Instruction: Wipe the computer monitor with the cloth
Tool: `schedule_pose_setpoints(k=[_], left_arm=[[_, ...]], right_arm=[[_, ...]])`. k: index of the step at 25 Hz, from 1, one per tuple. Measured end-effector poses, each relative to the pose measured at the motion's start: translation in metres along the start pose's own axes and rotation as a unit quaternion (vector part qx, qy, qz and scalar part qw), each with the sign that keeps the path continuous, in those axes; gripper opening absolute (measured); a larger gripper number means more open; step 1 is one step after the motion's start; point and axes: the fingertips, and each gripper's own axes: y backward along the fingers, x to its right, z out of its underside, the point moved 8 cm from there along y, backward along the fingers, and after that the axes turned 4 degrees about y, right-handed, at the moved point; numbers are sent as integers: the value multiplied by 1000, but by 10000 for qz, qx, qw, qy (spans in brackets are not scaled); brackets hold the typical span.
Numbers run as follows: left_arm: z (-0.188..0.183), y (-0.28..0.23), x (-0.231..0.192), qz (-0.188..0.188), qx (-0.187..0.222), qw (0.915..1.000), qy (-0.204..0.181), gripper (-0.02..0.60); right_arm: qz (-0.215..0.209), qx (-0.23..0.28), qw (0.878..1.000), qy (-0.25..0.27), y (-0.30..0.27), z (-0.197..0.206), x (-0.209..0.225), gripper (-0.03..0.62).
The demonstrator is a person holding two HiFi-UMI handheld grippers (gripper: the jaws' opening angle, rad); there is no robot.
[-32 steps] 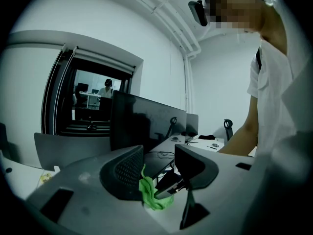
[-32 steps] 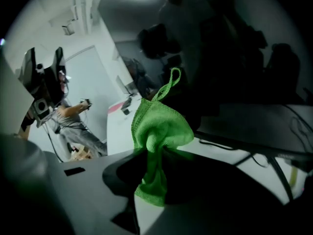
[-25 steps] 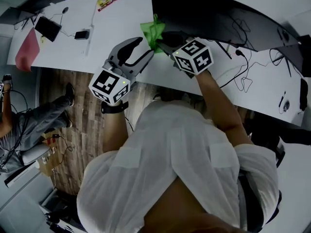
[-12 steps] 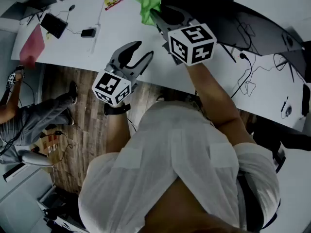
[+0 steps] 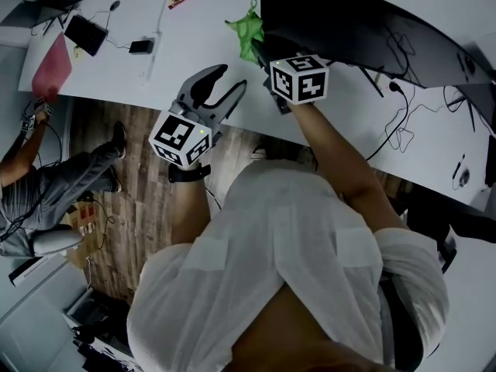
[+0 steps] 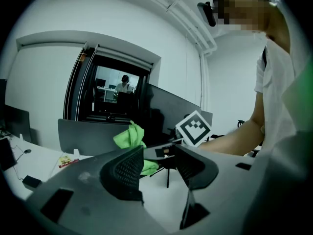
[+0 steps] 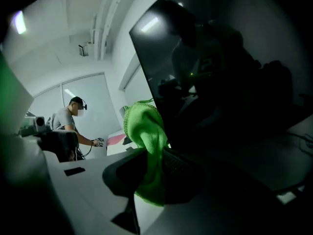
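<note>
- Cloth (image 7: 146, 146), bright green, is clamped between the jaws of my right tool (image 5: 263, 53). One loose fold stands above the jaws and the rest hangs below them.
- At this moment the cloth is at the left edge of the monitor (image 5: 349, 22), low on the dark screen. In the right gripper view the fold lies against the glass or just beside it; I cannot tell if it really presses.
- Change: half a second ago this tool was farther up along the same edge, and a second ago it was low, about where it is now. I read this as one stroke up and back down over the left strip of the screen.
- My left tool (image 5: 232, 77) has almost not moved. It hovers over the near edge of the white surface (image 5: 194, 29), to the left of the monitor, its jaws moderately apart with nothing between them.
- Meaning for the task: wiping is under way, but in my judgement only the left strip is covered and the wide part to the right is not yet done.
- Next I would carry the cloth to the right across the screen with gentle pressure, because the monitor may tilt back if pushed hard.
</note>
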Motion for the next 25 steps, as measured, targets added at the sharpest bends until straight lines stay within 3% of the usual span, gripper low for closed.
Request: schedule_pose_setpoints(k=[12, 17, 25], left_arm=[[9, -16, -6, 61, -183, 9997, 128, 196], [9, -23, -8, 86, -190, 9997, 161, 196], [6, -35, -8, 129, -27, 9998, 136, 196]], right_arm=[[147, -1377, 9900, -260, -45, 90, 30, 97], [-112, -1851, 9825, -155, -45, 112, 35, 97], [-815, -1592, 9839, 9, 8, 107, 26, 97]])
